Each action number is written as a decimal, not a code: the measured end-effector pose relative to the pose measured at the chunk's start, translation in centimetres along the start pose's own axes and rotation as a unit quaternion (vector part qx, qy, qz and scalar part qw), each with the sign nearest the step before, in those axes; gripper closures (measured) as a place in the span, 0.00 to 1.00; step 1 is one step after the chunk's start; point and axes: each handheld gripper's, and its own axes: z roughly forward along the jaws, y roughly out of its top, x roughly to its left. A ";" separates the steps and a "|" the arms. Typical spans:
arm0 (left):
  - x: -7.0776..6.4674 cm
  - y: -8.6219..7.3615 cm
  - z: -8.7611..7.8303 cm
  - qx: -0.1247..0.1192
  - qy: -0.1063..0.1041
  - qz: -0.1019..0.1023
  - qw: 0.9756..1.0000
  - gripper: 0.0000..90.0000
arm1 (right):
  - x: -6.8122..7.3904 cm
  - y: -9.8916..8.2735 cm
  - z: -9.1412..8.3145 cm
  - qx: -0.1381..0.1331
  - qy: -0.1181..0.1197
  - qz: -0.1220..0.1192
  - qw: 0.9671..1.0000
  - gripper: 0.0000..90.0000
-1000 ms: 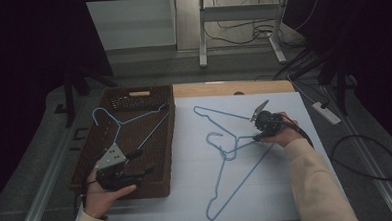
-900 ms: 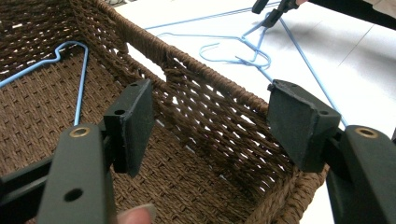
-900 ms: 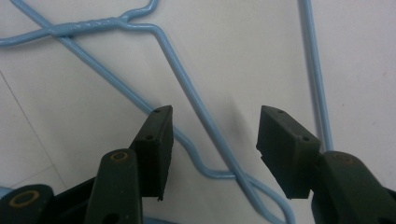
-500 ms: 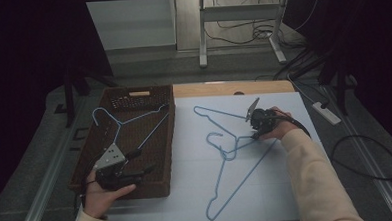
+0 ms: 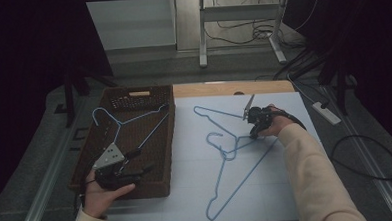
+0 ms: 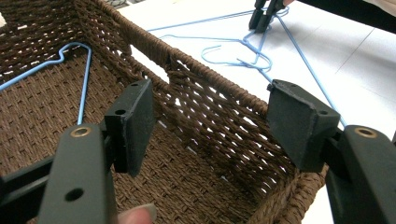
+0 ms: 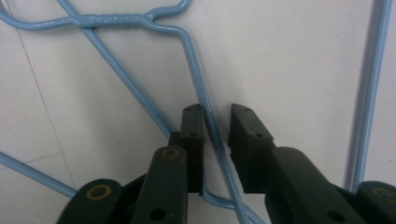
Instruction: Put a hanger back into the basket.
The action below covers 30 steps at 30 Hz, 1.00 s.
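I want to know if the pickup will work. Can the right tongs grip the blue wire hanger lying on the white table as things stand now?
Probably yes. The right tongs already straddle one wire of the blue wire hanger, their jaws have just been closing, and nothing blocks them.

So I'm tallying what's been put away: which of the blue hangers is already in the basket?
The blue wire hanger lying in the brown wicker basket; the other two lie crossed on the white table.

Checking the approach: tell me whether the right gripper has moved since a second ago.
Yes. The right gripper slid left, toward the basket, jaws closing around a hanger wire.
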 end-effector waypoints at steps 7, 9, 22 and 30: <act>0.0 0.0 -0.1 -0.002 0.002 0.001 1.000 0.37 | -0.4 0.2 0.0 0.010 0.010 -0.017 1.000 0.95; 0.1 0.0 -0.1 -0.003 0.002 0.001 1.000 0.38 | -0.2 0.4 0.1 0.015 0.006 -0.023 1.000 0.97; 0.1 0.0 -0.2 -0.006 0.005 0.001 1.000 0.38 | 0.6 0.2 -2.2 -0.020 -0.022 0.007 1.000 0.98; 0.0 0.1 -0.3 -0.007 0.005 0.002 1.000 0.38 | 0.9 -1.1 -5.5 -0.078 -0.043 0.076 0.993 0.98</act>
